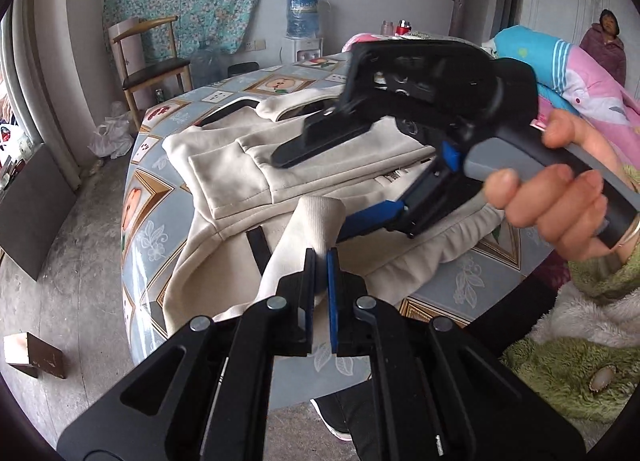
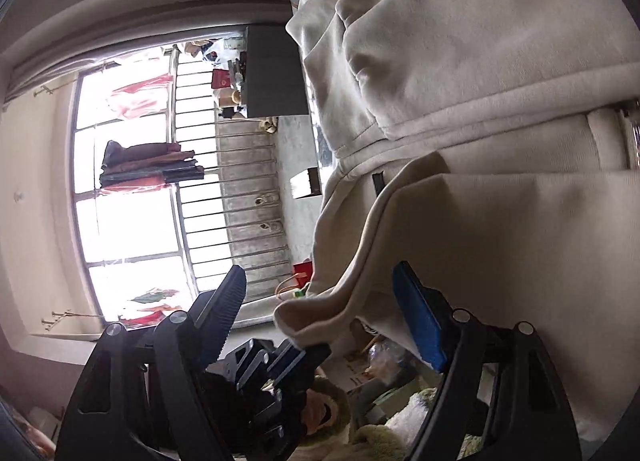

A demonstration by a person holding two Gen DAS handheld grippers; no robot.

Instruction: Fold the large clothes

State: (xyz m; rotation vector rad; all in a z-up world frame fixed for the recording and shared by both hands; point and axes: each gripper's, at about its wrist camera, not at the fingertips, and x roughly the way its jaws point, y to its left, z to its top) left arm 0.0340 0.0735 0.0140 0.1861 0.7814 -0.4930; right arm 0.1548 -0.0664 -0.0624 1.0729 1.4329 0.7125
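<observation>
Two views split the scene: my left wrist view shows the whole cream hoodie [image 1: 248, 165] spread on the table [image 1: 160, 117], hood end toward the far edge, my left tongs [image 1: 321, 261] pinched shut on its cuff [image 1: 320, 217]. My right tongs [image 2: 320, 293], rolled sideways, gape open around a fabric edge.

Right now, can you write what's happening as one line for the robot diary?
step: folding cream hoodie on table | left gripper: shut on sleeve cuff | right gripper: open, holding nothing, above hoodie
</observation>
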